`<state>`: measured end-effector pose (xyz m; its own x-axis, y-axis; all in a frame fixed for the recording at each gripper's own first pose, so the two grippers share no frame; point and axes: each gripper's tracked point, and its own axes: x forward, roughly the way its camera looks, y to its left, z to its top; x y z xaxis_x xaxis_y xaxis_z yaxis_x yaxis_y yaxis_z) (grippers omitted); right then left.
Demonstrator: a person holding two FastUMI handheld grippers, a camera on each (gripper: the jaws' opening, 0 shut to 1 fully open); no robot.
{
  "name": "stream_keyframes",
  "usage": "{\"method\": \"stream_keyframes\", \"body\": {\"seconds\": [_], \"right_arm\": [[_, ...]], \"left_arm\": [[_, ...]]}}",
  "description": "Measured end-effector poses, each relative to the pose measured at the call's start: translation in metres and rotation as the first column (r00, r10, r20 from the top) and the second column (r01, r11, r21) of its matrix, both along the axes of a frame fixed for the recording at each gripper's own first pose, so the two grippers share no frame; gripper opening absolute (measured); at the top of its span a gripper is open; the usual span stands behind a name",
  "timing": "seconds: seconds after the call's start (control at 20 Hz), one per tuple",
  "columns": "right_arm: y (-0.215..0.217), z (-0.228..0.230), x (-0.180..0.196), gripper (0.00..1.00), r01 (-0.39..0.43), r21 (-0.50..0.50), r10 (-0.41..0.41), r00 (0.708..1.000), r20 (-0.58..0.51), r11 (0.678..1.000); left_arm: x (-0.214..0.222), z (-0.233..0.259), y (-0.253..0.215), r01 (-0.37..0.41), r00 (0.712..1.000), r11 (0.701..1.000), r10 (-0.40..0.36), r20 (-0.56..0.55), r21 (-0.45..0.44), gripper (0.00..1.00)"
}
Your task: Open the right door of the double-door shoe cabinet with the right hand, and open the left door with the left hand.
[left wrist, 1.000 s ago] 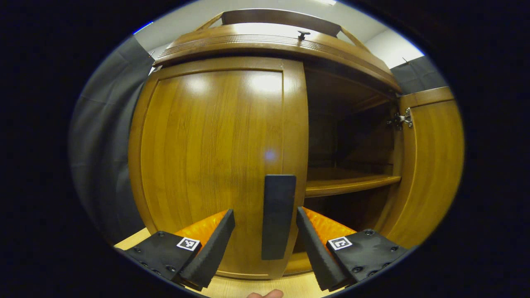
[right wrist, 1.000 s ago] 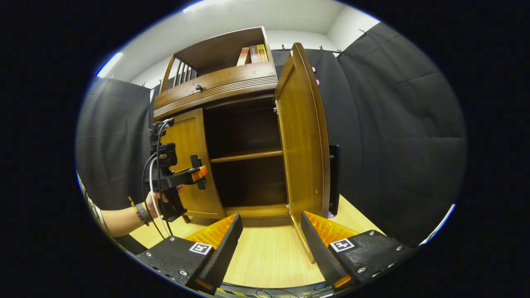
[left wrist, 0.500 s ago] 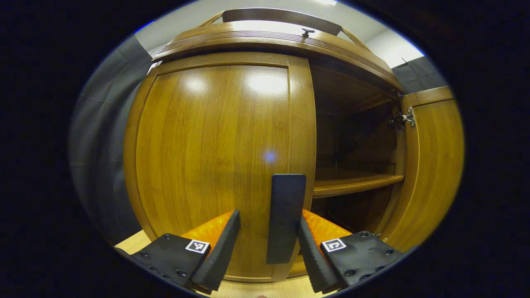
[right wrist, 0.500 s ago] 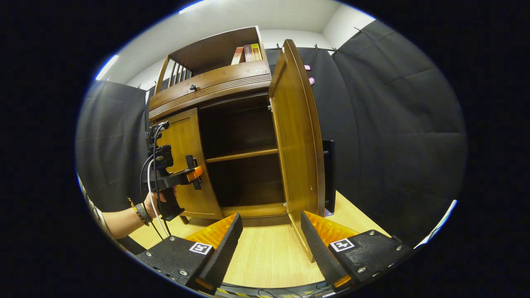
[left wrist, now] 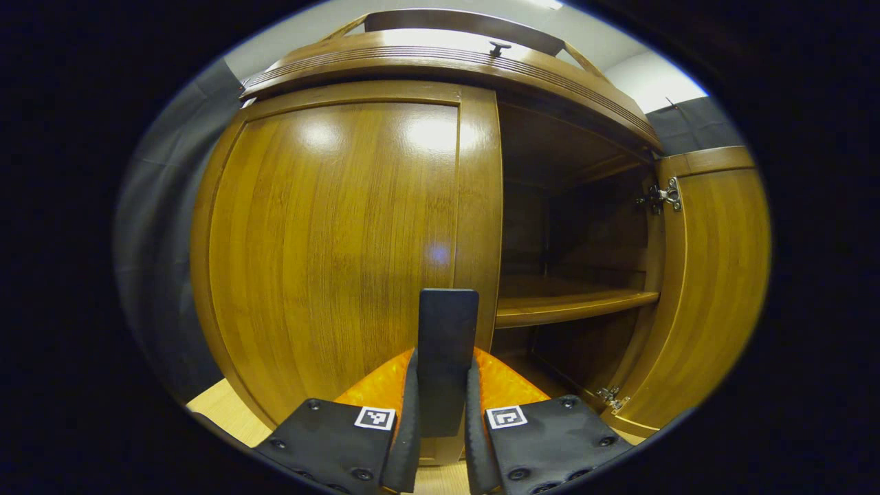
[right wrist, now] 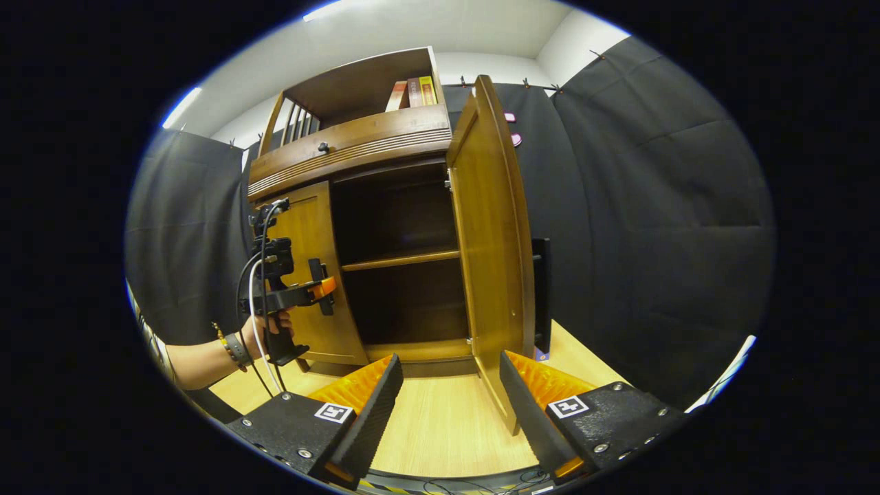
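Cabinet (left wrist: 440,65) fills your left gripper view, its base cut off below: the left door (left wrist: 330,234) sits shut, its one dark handle (left wrist: 447,357) pinched between both fingers of your left gripper (left wrist: 440,426), while the right door (left wrist: 715,275) stands swung wide beside two dim shelf bays. In your right gripper view, your right gripper (right wrist: 450,405) hangs spread and empty over bare floor (right wrist: 447,426), the right door's (right wrist: 491,240) free edge just ahead, its handle (right wrist: 542,292) half hidden behind it; three books (right wrist: 411,93) sit on top, and your hand (right wrist: 271,326) holds the left gripper (right wrist: 323,289) against the left door (right wrist: 309,275).
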<state>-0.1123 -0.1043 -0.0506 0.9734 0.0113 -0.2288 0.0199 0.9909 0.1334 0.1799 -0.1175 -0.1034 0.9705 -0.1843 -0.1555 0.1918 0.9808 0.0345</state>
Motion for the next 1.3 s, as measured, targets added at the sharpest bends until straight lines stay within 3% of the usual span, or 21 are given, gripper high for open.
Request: {"method": "stream_keyframes", "body": {"seconds": [0.35, 0.85, 1.3], "right_arm": [[0.027, 0.003, 0.003, 0.88, -0.064, -0.011, 0.064, 0.998, 0.014, 0.998], [0.058, 0.012, 0.019, 0.88, -0.142, -0.006, 0.142, 0.989, 0.039, 0.99], [0.094, 0.015, 0.037, 0.88, -0.172, -0.011, 0.173, 0.984, 0.053, 0.985]], "left_arm": [[-0.048, 0.008, 0.012, 0.028, 0.999, 0.999, -0.029, -0.045, -0.026, 0.35], [-0.138, 0.032, 0.068, -0.001, 0.997, 0.998, -0.003, -0.073, -0.056, 0.34], [-0.19, 0.054, 0.148, -0.101, 0.993, 0.992, 0.096, -0.067, -0.074, 0.34]]}}
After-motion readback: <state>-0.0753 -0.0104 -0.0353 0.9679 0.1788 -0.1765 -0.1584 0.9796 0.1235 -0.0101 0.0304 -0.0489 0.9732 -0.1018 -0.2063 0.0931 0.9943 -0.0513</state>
